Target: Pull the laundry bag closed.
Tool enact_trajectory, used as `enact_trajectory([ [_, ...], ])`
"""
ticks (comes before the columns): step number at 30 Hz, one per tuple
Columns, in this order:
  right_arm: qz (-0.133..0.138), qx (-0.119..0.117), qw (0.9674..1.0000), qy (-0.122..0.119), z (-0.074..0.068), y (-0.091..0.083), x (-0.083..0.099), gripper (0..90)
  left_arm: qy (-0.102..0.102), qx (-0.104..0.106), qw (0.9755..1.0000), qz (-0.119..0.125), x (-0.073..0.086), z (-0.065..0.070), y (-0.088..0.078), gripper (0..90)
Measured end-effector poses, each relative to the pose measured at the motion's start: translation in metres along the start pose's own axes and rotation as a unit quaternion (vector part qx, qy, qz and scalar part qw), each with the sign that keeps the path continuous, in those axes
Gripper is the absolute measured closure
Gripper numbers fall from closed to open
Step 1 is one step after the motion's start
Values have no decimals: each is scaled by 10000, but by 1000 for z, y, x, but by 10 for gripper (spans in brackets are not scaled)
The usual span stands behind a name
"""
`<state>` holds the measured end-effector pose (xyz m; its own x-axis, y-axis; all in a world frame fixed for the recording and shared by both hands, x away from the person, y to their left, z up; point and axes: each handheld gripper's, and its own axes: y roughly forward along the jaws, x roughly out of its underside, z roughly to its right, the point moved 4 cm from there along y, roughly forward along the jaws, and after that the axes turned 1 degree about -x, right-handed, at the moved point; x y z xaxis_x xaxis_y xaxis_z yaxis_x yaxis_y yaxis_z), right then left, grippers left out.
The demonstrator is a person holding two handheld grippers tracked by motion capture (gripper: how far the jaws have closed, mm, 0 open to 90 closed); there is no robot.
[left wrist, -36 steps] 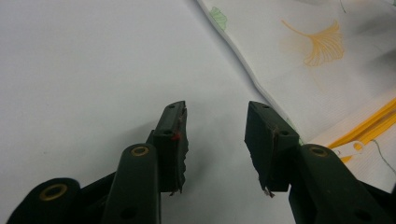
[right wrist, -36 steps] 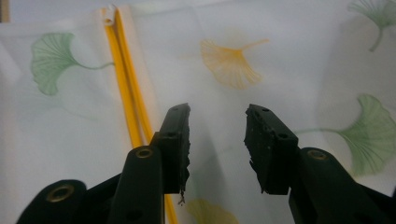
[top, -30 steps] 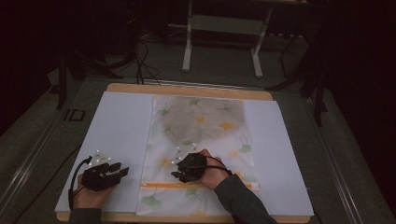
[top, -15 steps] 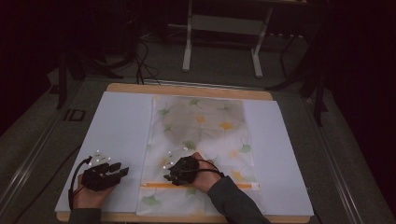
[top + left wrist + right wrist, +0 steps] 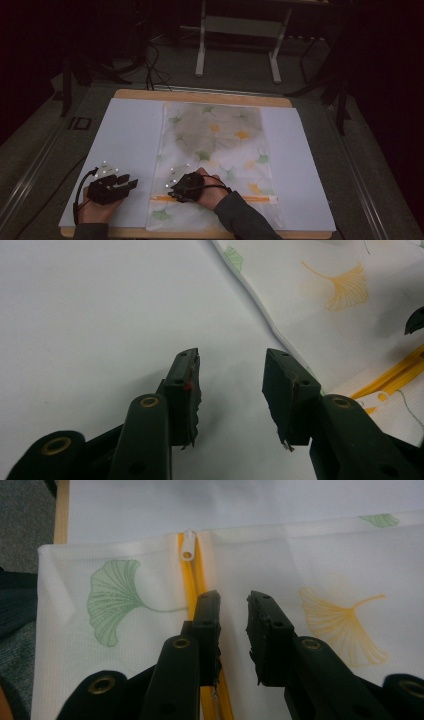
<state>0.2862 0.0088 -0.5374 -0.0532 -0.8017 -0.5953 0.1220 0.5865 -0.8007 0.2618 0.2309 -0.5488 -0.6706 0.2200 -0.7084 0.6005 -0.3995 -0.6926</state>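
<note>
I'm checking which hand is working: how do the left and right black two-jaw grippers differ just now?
The left black two-jaw gripper rests over the bare white sheet, beside the bag; the right black two-jaw gripper is over the ginkgo-print zip bag, at its yellow zipper. The left's jaws stand wide apart; the right's gap is narrower, having just been closing, with nothing pinched between them. Both point at the tabletop and hold nothing.

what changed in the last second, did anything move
The right tongs slid left along the bag's yellow zipper toward its white pull. Their jaws have just been closing but grip nothing yet; a gap shows between them. The left tongs stayed open over the white sheet, and the leaf-print bag lies as before.
</note>
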Motion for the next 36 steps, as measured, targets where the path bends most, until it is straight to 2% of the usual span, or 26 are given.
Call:
enact_trajectory([
  [9, 94, -95, 9999, 31, -4, 7, -4, 744, 11, -7, 10000, 26, 0, 0, 0, 583],
  [10, 176, -161, 9997, 46, -9, 11, -6, 739, 0, -7, 10000, 20, 0, 0, 0, 583],
  [17, 161, -272, 9995, -27, -16, 21, -13, 732, 1, -14, 10000, 34, 0, 0, -1, 583],
  [28, 139, -293, 9995, 66, -13, 31, -13, 749, -1, -21, 10000, 37, 0, -1, -1, 581],
  [36, 106, -350, 9993, 35, -14, 34, -15, 748, 9, -22, 10000, 14, 0, -1, -1, 576],
])
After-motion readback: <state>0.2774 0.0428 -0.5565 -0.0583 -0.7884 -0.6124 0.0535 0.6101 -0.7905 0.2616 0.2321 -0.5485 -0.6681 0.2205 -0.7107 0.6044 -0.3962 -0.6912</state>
